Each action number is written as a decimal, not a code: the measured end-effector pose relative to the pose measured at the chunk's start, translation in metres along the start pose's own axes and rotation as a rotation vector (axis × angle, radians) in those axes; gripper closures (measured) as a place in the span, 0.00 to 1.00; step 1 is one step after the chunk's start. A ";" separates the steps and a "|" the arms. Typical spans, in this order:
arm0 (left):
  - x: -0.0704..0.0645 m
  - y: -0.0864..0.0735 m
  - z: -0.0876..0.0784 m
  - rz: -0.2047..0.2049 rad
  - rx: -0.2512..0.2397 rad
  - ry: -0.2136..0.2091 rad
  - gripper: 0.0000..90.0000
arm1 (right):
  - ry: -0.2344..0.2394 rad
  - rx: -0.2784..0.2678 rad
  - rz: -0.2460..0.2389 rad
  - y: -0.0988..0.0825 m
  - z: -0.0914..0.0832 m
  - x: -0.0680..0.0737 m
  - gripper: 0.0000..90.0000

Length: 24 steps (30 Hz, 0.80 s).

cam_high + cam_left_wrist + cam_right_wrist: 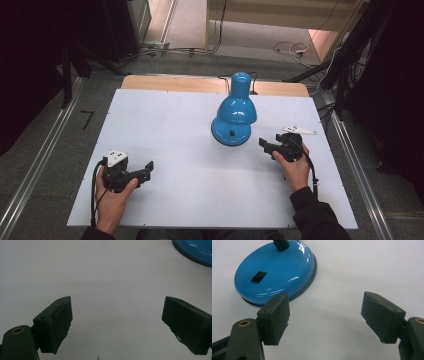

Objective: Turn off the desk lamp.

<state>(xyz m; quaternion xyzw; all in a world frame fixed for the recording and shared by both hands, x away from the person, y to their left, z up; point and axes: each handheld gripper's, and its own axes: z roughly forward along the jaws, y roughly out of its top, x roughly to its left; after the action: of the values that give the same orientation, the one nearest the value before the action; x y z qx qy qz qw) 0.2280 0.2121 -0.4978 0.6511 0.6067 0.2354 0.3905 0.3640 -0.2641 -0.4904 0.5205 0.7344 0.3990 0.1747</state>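
High view: we see a blue desk lamp (234, 112) standing upright on the white table (165, 125), a little right of centre and toward the far edge, its shade tipped forward over its round base. The right gripper (270, 145) sits just to the right of that base, near it but apart, held in the person's right hand (295, 167). The left gripper (145, 170) rests well away at the near left of the table in the left hand (112, 197), pointing roughly toward the lamp.

In the right gripper view we find the jaws spread wide with bare table between them; the lamp's base (275, 275) lies ahead and to the left, its black rocker switch (258, 276) facing up and the dark neck rising from the top. The left jaw's tip looks close to the base rim, though we cannot tell from this angle whether it touches.

In the left gripper view the jaws also stand wide apart, released, gripping nothing, and a sliver of the blue base (193, 250) shows at the upper right corner.
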 end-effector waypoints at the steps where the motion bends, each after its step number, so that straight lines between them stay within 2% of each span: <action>1: 0.000 0.000 0.000 0.001 0.001 0.001 0.12 | 0.000 0.003 0.000 -0.001 -0.001 0.000 0.23; 12: 0.001 0.000 -0.001 -0.006 0.001 -0.005 0.12 | 0.007 0.003 0.013 -0.011 -0.012 -0.002 0.23; 24: 0.003 0.000 -0.002 -0.013 -0.001 -0.006 0.12 | 0.001 -0.002 -0.001 -0.027 -0.028 -0.003 0.23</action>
<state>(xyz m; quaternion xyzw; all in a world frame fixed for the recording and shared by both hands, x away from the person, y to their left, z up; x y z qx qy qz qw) 0.2271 0.2152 -0.4970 0.6475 0.6098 0.2312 0.3941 0.3300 -0.2815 -0.4941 0.5199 0.7342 0.4000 0.1751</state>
